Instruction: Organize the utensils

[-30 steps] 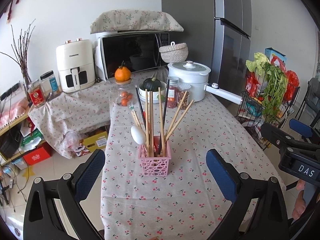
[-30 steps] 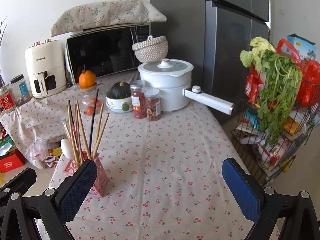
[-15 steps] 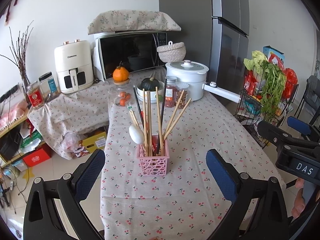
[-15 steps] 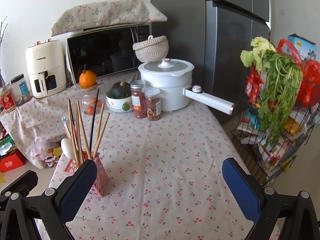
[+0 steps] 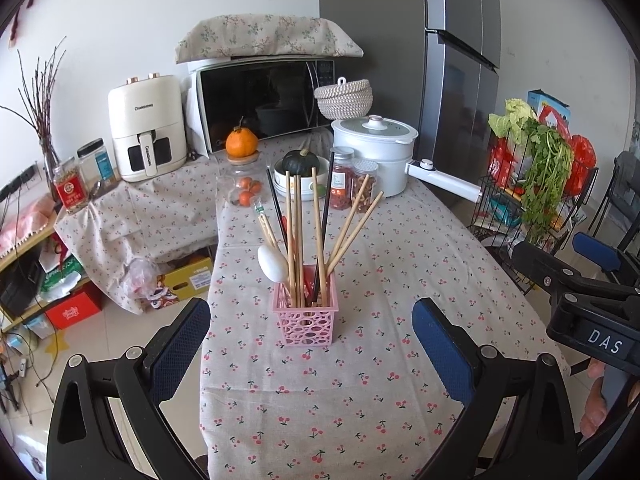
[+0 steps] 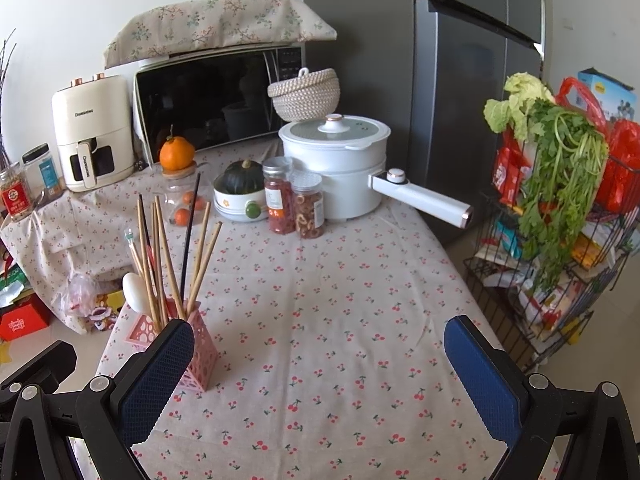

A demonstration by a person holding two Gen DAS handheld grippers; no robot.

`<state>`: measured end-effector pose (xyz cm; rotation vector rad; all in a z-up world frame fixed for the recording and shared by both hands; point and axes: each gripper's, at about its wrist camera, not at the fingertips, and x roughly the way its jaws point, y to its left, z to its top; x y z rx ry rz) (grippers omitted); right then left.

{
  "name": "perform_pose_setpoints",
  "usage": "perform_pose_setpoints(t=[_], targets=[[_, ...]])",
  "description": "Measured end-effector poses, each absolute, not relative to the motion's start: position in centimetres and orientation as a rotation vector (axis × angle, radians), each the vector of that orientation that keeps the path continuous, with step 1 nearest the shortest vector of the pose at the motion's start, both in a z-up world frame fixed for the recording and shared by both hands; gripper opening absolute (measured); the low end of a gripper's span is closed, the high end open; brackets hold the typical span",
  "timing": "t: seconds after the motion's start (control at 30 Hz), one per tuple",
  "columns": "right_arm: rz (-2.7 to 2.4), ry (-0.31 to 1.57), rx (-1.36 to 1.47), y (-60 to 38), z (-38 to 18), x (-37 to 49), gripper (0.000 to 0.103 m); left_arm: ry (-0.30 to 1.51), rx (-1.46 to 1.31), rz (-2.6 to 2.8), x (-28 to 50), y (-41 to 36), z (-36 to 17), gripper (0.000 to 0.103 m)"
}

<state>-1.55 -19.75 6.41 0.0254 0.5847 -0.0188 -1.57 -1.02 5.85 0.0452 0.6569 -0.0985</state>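
A pink perforated basket (image 5: 306,322) stands on the cherry-print tablecloth (image 5: 380,272). It holds several wooden chopsticks (image 5: 318,232), black chopsticks (image 5: 325,216) and a white spoon (image 5: 272,263), all upright. My left gripper (image 5: 310,346) is open and empty, just in front of the basket. My right gripper (image 6: 320,364) is open and empty over the cloth, to the right of the basket (image 6: 198,350), which sits behind its left finger (image 6: 158,376). The right gripper's body also shows at the right edge of the left wrist view (image 5: 588,304).
At the table's far end stand a white pot (image 6: 336,164) with a long handle (image 6: 424,200), two jars (image 6: 294,204), a bowl with a squash (image 6: 240,196) and an orange on a jar (image 6: 177,156). A microwave (image 6: 216,100) and air fryer (image 6: 94,132) stand behind. A wire rack with greens (image 6: 560,216) stands right.
The left gripper has drawn back and tilted slightly; the basket sits a little higher and smaller in its view. The right gripper has barely moved. Both stay open.
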Motion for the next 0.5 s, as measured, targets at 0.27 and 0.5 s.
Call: perform_pose_setpoints(t=[0.27, 0.5], targets=[[-0.015, 0.594, 0.027, -19.89, 6.32, -1.44, 0.103, 0.661, 0.041, -0.1, -1.68, -1.02, 5.86, 0.102], [-0.014, 0.596, 0.028, -19.94, 6.32, -1.41, 0.103, 0.664, 0.039, -0.102, -1.64, -0.99, 5.87, 0.102]])
